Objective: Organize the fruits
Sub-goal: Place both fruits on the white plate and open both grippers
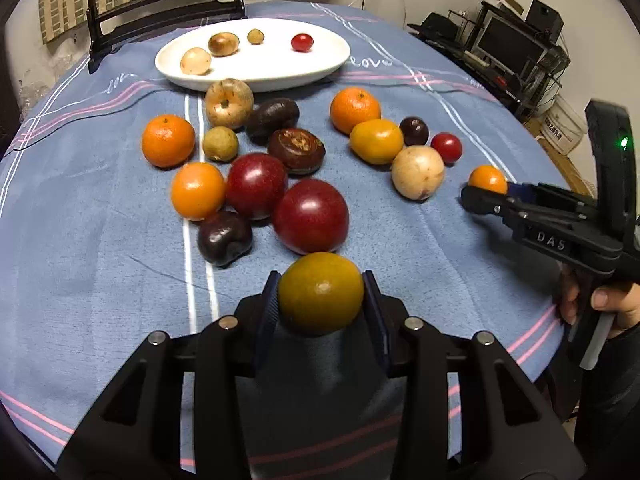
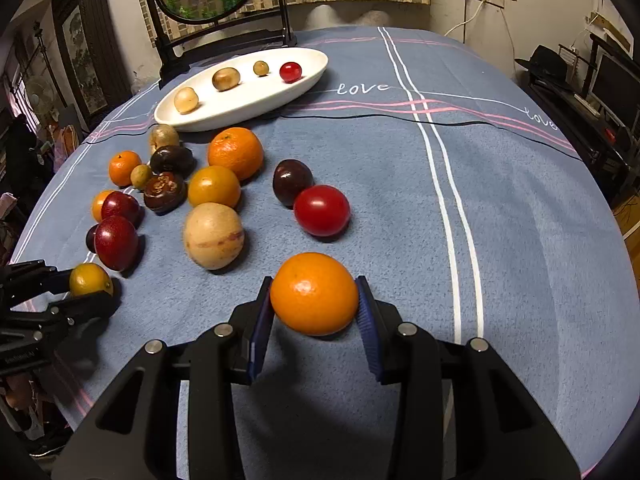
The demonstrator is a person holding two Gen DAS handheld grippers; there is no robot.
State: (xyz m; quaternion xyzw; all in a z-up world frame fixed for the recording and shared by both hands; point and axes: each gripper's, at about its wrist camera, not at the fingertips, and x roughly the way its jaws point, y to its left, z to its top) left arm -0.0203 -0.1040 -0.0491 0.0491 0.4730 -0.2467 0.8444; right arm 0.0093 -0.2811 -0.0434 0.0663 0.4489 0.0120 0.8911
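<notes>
R gripper (image 2: 315, 312) fingers clamp orange (image 2: 314, 293); L gripper (image 2: 86, 294) grips yellow fruit (image 2: 90, 279).

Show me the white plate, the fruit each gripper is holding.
white plate (image 1: 320, 68): left wrist view, bare front rim.
yellow-green fruit (image 1: 320, 294): left wrist view, its middle, in left gripper.
orange (image 2: 314, 294): right wrist view, its middle, in right gripper.

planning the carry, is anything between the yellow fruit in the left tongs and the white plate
Yes. The yellow-green fruit sits in the left tongs, and a cluster of loose fruit lies on the cloth before the white plate, the big red plum nearest. Lifted over them, nothing visible blocks it.
</notes>
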